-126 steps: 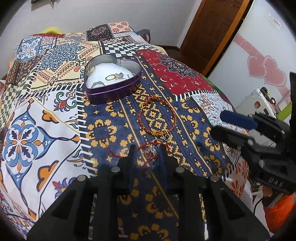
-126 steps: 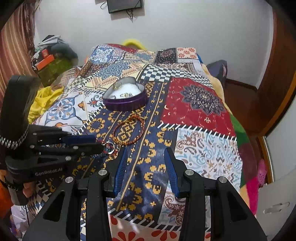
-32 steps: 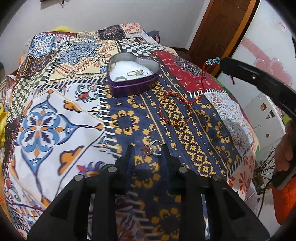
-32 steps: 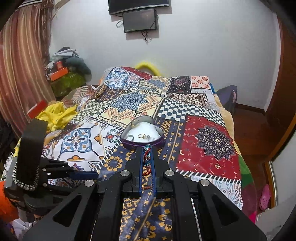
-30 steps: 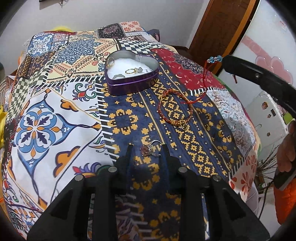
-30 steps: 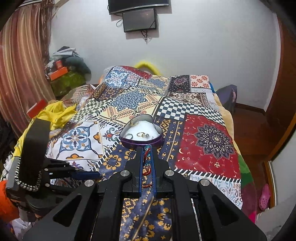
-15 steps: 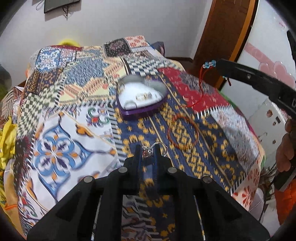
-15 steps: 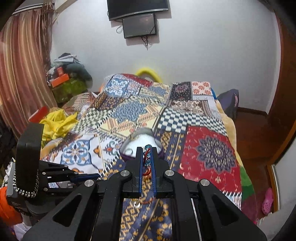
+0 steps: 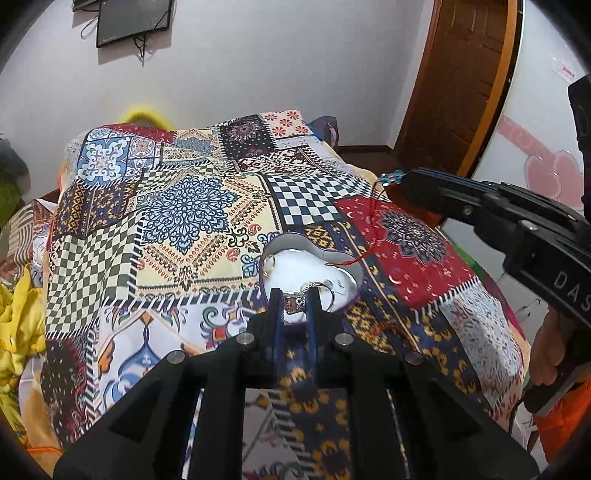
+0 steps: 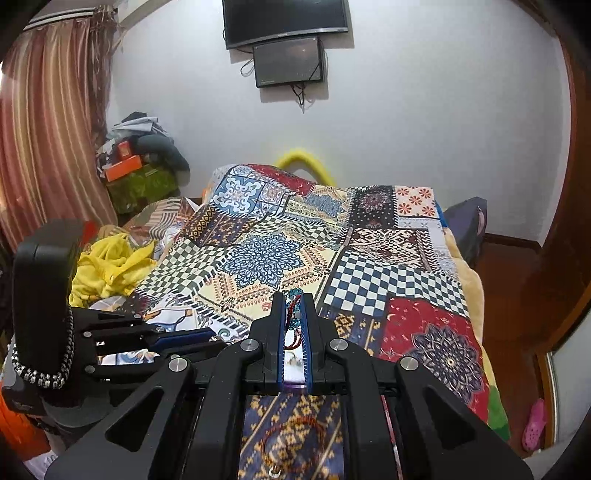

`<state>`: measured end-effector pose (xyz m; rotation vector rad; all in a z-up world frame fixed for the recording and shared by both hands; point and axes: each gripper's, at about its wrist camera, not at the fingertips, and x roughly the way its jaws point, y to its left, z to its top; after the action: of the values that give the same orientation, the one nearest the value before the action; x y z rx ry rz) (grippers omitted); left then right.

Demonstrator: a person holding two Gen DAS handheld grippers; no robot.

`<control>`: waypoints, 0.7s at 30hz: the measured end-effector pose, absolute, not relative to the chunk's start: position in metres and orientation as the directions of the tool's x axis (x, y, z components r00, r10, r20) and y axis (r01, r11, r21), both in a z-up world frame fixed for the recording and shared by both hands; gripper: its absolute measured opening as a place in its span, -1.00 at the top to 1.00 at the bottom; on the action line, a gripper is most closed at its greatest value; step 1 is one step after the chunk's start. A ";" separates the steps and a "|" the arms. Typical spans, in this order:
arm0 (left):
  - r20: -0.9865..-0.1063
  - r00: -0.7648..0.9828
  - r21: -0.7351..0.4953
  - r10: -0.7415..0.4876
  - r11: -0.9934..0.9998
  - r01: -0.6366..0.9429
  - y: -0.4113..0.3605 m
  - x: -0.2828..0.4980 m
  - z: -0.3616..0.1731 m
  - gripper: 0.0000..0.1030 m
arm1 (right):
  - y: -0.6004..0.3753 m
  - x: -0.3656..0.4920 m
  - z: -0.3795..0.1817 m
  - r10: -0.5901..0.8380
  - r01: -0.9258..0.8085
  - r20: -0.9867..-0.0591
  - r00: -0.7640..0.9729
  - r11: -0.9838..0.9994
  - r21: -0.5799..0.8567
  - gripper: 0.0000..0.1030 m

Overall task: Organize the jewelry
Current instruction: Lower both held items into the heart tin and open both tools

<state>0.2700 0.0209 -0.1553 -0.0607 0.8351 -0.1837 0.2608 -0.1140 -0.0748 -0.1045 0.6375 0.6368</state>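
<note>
My left gripper (image 9: pixel 293 295) is shut on a silver ring with a dark red stone (image 9: pixel 295 302) and holds it above the near edge of the purple heart-shaped tin (image 9: pixel 354 275). The tin has a white lining and holds other rings (image 9: pixel 268 263). My right gripper (image 10: pixel 293 295) is shut on a red string bracelet with blue beads (image 10: pixel 294 308); in the left wrist view its beads (image 9: pixel 392 179) sit at the fingertips and the red cord (image 9: pixel 369 240) hangs down to the tin's right rim. A red and gold beaded bracelet (image 10: pixel 295 439) lies on the bedspread below the right gripper.
A patchwork bedspread (image 9: pixel 184 221) covers the bed. Yellow cloth (image 10: pixel 110 266) and clutter lie off the bed's left side. A wooden door (image 9: pixel 461 92) and a white cabinet with pink hearts (image 9: pixel 535 166) stand to the right. A TV (image 10: pixel 286 16) hangs on the far wall.
My left gripper shut on the ring, lifted it off the bedspread and carried it to the tin. My right gripper rose with the string bracelet and moved over the tin.
</note>
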 end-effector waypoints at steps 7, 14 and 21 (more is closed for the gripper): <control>-0.756 0.629 -0.122 -0.182 0.983 0.138 0.021 0.295 -0.173 0.80 | -0.101 0.286 -0.091 0.519 -0.587 -0.633 0.575 0.800 0.124 0.86; -0.775 0.604 -0.127 -0.185 0.982 0.138 0.021 0.310 -0.189 0.80 | -0.092 0.305 -0.116 0.517 -0.593 -0.697 0.497 0.789 0.163 0.86; -0.784 0.590 -0.136 -0.193 0.981 0.140 0.022 0.317 -0.196 0.80 | -0.090 0.314 -0.135 0.504 -0.593 -0.748 0.432 0.783 0.186 0.86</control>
<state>0.3171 0.0218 -0.1964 -0.0622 0.9193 -0.1935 0.3143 -0.0895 -0.1347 -0.1112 0.8919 0.6855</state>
